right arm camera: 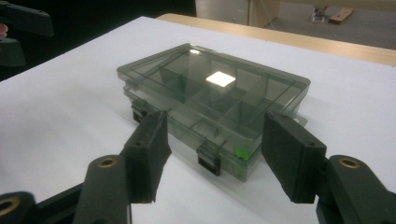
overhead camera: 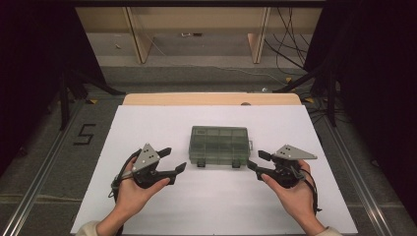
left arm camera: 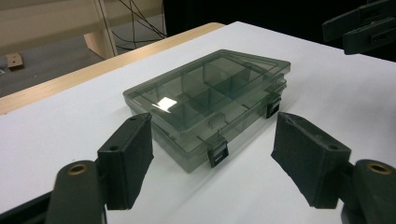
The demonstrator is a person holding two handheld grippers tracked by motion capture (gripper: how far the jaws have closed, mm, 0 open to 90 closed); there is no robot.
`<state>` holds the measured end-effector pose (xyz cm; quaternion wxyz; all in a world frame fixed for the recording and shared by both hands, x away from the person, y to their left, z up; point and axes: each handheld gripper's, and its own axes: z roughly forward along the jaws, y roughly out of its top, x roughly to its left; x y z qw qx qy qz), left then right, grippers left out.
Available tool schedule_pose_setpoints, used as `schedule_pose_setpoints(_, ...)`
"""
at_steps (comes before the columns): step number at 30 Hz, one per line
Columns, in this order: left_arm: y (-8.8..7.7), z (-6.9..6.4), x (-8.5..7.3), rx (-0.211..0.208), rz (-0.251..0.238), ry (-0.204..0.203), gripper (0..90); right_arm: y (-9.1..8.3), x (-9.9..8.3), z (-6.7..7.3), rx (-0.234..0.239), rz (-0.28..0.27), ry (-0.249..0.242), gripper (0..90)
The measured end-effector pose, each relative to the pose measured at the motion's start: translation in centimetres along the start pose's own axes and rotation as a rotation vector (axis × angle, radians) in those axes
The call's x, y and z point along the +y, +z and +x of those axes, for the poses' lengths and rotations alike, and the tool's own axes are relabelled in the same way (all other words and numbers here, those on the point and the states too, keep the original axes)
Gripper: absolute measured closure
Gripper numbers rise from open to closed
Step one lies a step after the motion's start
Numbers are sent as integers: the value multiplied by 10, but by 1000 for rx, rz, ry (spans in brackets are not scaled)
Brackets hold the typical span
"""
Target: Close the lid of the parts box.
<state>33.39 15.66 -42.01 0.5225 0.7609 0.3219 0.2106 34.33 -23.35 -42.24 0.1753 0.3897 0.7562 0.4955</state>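
A smoky clear plastic organiser box (overhead camera: 219, 145) with inner dividers lies closed in the middle of the white table, its two dark latches facing the person. My left gripper (overhead camera: 173, 160) stands open just left of the box's near left corner, apart from it. My right gripper (overhead camera: 257, 160) is open at the near right corner, also not touching. In the left gripper view the box (left arm camera: 210, 100) lies beyond the open left gripper (left arm camera: 212, 161). The right gripper view has the box (right arm camera: 210, 100) just ahead of the open right gripper (right arm camera: 212, 156), with one latch (right arm camera: 208, 159) between the jaws.
A white sheet (overhead camera: 147, 206) covers the table, with a wooden edge (overhead camera: 211, 99) at the far side. Dark stands and cables sit on the floor beyond. A small green dot (right arm camera: 241, 152) marks the box's near corner.
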Motion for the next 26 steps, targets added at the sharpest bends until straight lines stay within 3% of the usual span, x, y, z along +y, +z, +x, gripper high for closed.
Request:
schedule_pose_setpoints(10, -25, 4, -13, 33, -1, -7, 281, -14, -11, 4, 14, -17, 17, 417)
schedule_pose_setpoints(13, -28, 5, -16, 42, -2, -12, 281, -20, -11, 4, 5, 13, 14, 416)
schedule_pose_setpoints(14, -28, 5, -16, 42, -1, -11, 281, -17, -13, 4, 14, -26, 19, 416)
schedule_pose_setpoints(15, -28, 5, -17, 37, -5, -16, 281, -17, -13, 4, 16, -24, 23, 416)
schedule_pose_setpoints(16, -28, 6, -17, 42, 2, 4, 281, -17, -13, 3, 10, -28, 17, 416)
schedule_pose_setpoints(17, -27, 5, -17, 41, 2, -20, 281, -18, -13, 3, 12, -20, 27, 416)
schedule_pose_setpoints(20, -26, 6, -17, 41, 2, -1, 281, -18, -13, 3, 11, -18, 26, 415)
schedule_pose_setpoints(22, -25, 5, -18, 40, -7, -22, 281, -18, -13, 3, 15, -24, 27, 415)
schedule_pose_setpoints(26, -25, 6, -18, 47, -15, -10, 281, -18, -13, 2, 17, -37, 17, 409)
